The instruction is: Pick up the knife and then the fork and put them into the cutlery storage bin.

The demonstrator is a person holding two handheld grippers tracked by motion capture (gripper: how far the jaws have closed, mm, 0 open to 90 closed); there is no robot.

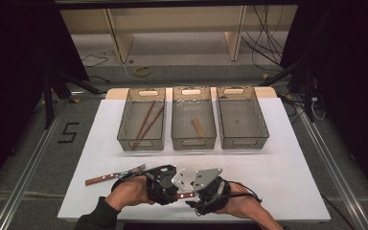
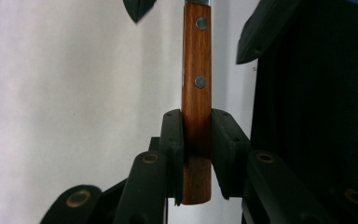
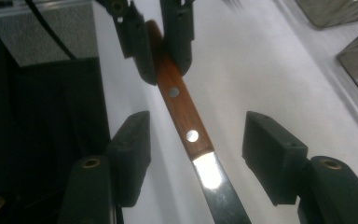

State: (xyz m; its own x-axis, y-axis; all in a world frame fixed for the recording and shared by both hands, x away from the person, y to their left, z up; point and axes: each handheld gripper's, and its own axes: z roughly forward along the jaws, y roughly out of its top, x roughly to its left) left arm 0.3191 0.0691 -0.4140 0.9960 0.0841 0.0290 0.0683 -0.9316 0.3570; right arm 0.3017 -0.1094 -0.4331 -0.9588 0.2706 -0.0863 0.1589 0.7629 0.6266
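While left tongs [image 2: 196, 154] clenched knife [image 2: 196, 93] handle, right tongs [image 3: 196, 158] stood released w/ blade lengthwise between jaws, not touching.

- My knife's [image 3: 186, 121] blade runs off the bottom edge in the right gripper view.
- From the high view, both grippers pretty much bury that knife.

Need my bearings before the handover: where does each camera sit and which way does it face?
High view: above the near table edge, looking forward and down at three bins; both hands and forearms show.
Left gripper view: on the left gripper, along jaws clamping the knife.
Right gripper view: on the right gripper, jaws open around the knife.
Both gripper views share the knife's handle.
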